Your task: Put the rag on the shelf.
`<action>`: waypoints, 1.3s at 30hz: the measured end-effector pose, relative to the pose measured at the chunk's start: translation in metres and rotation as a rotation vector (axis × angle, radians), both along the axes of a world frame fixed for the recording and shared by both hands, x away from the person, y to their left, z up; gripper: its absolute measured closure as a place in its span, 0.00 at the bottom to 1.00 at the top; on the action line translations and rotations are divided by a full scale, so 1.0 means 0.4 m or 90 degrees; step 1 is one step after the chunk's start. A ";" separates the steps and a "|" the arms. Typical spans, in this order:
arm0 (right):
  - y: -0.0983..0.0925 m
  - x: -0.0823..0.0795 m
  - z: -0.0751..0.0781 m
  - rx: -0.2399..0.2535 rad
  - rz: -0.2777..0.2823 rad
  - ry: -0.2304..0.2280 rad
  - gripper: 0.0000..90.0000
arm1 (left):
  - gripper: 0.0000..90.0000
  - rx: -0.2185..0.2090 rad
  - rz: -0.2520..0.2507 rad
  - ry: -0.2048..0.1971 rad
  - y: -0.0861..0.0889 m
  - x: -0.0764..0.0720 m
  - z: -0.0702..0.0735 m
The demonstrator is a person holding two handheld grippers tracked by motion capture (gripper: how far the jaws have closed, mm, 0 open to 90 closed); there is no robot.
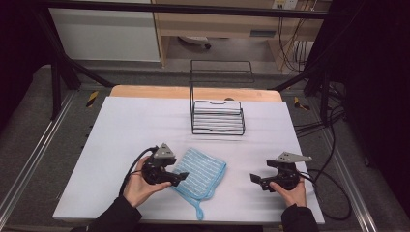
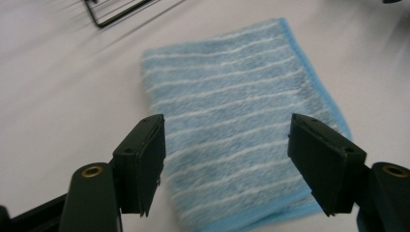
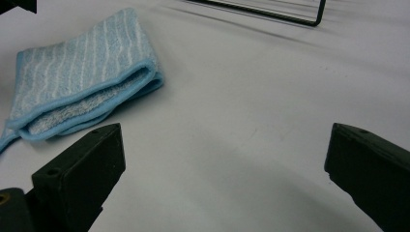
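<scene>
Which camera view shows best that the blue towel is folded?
The right gripper view: it looks at the towel from the side, so the stacked layers along its open edge are plain. The left gripper view shows its striped top from close above. The high view shows its whole outline and a loop at one corner.

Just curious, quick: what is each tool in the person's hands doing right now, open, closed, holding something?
Left tool: open, holding nothing, above the folded blue towel.
Right tool: open, holding nothing.
</scene>
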State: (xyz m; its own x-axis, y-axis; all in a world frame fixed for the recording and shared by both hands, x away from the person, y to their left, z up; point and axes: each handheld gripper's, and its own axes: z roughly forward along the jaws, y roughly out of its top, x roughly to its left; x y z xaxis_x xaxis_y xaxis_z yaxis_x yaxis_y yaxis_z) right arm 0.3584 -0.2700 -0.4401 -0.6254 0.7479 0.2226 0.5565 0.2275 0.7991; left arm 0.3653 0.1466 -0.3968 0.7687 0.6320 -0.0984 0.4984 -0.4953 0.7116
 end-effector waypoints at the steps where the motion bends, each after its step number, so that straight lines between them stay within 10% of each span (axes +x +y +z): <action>1: 0.001 0.000 0.000 0.000 0.000 0.002 0.02 | 0.34 0.002 0.006 0.002 0.012 0.001 -0.004; 10: 0.014 0.001 0.000 -0.002 -0.001 0.006 0.02 | 0.54 -0.017 0.016 0.058 0.056 -0.001 -0.070; 25: 0.131 0.006 0.026 0.001 -0.012 -0.007 0.08 | 0.68 0.007 0.002 0.083 0.040 -0.009 -0.106; 39: 0.261 0.064 0.000 -0.025 -0.023 0.023 0.43 | 0.74 0.002 0.001 0.095 0.040 -0.010 -0.110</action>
State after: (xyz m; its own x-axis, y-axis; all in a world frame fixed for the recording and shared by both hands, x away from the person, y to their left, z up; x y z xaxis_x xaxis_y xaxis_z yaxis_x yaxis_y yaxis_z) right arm 0.3838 -0.1656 -0.4403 -0.5905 0.7780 0.2147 0.5928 0.2376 0.7695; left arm 0.3611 0.1626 -0.4410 0.7449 0.6334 -0.2097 0.5992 -0.4968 0.6278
